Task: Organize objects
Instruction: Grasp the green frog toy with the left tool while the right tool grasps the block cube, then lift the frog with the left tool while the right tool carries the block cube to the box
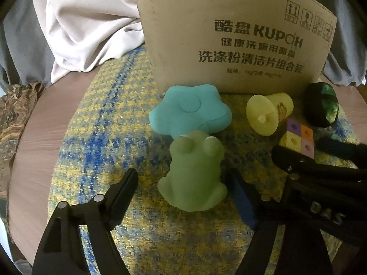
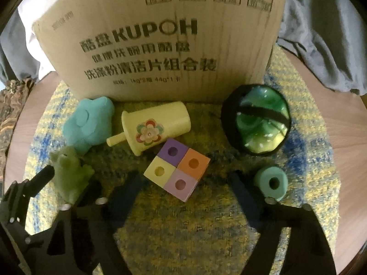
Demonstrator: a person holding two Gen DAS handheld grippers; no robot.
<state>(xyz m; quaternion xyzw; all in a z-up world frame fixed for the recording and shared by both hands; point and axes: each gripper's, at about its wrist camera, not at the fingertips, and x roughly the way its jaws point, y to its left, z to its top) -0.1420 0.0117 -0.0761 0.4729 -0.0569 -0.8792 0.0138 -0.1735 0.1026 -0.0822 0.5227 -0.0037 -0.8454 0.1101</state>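
Green frog (image 1: 195,171) sits between the left gripper's (image 1: 183,183) parted jaws.

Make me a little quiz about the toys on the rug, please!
1. True or false: the yellow cup is lying on its side.
2. Pick one: which toy sits between the open jaws of the left gripper?
A. the green frog
B. the blue star
C. the green ring
3. Fill in the gap: the top of the block shows ___ coloured squares, each with a hole.

Key: 1 true; 2 A; 3 four.
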